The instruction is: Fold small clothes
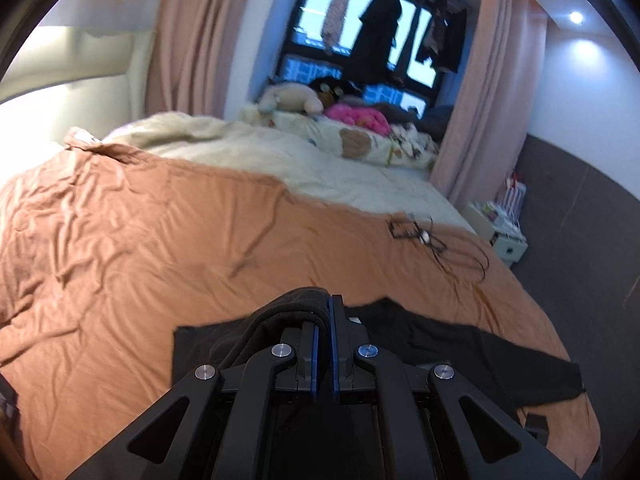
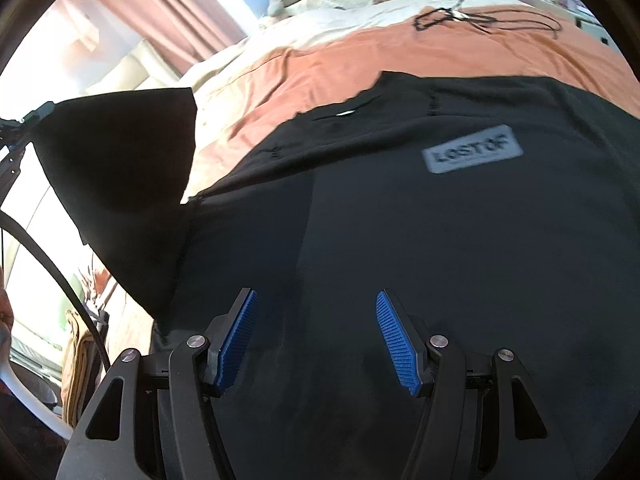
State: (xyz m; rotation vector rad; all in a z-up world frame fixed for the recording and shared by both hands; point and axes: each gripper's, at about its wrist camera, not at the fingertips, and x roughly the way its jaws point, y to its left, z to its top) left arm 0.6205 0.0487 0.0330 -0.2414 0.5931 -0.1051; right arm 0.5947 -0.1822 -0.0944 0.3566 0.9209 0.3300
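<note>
Our left tongs are pinched tight on a thick fold of the black shirt. The cloth bunches up at the tips and hangs over the left finger. Our right tongs stand wide, with the blue pads well apart. Nothing is between them. They hang just above the shirt and do not touch it that we can see.

The black shirt lies spread on the orange bedspread, at the near edge of the bed. One part of it is lifted up in the air on the left side of the right camera's view. A grey label with letters sits on the flat part of the shirt.

Past the shirt, a thin black cord lies in loops on the bedspread. Behind that is a cream blanket, all puffy. Farther back we see a soft toy and something bright pink. A small white cabinet stands beside the bed. At the very back are pink curtains and a window with dark clothes hanging in front of it.
</note>
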